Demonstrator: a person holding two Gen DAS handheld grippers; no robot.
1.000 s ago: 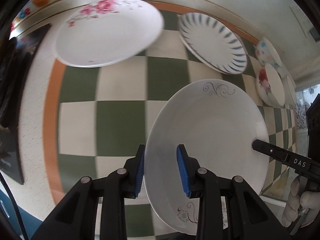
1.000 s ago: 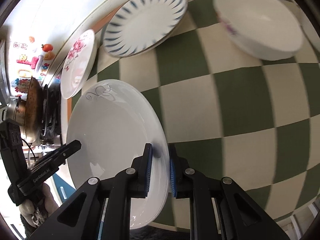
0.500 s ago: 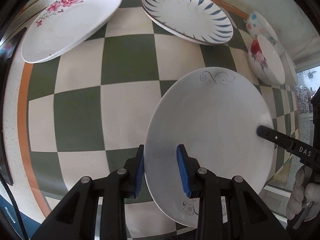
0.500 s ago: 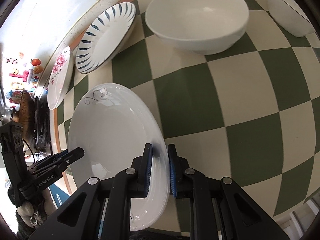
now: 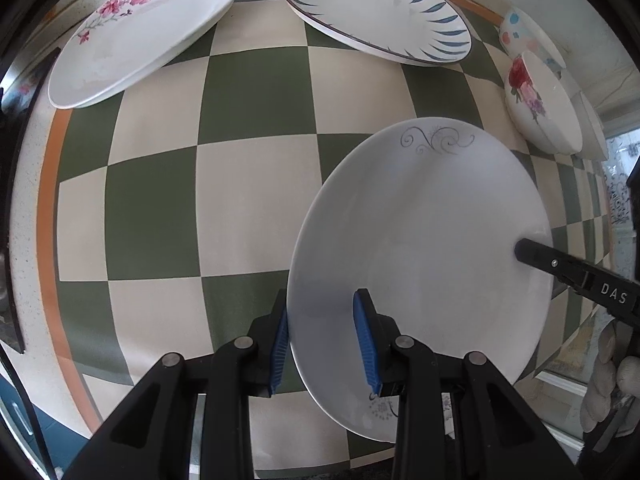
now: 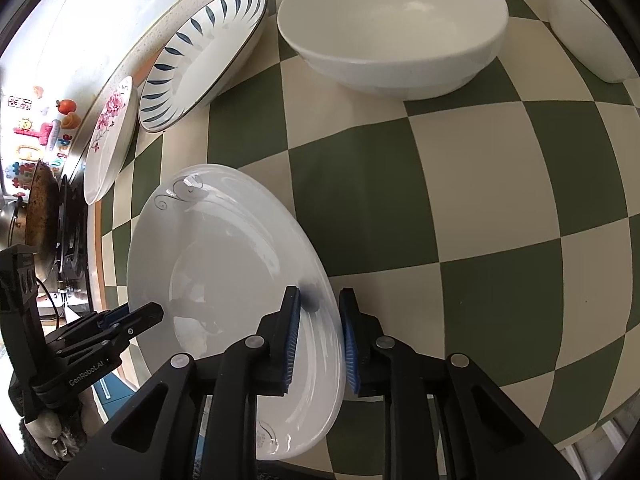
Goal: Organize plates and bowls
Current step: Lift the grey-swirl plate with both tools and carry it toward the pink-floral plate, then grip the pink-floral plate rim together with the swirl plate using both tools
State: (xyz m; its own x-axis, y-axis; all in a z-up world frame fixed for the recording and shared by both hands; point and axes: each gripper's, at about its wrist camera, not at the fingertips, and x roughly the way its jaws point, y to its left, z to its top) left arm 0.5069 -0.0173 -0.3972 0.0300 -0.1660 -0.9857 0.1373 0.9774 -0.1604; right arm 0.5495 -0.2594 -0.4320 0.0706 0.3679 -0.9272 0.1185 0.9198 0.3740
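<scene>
I hold the white swirl plate (image 5: pixel 424 248) up over the checked table (image 5: pixel 160 208) with both tools. My left gripper (image 5: pixel 320 344) pinches its near left rim, and my right gripper (image 6: pixel 319 334) pinches the other side. The leaf plate (image 5: pixel 376 12) and the flower plate (image 5: pixel 132 36) lie ahead, by the far edge.

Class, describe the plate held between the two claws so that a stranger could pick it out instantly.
Start at the green-and-cream checked tablecloth. Two decorated plates lie along its far edge; nearer, the held plate is gripped on opposite rims by the left claw and right claw. It alone is white with grey scrolls, no pink flowers or blue leaves.
</scene>
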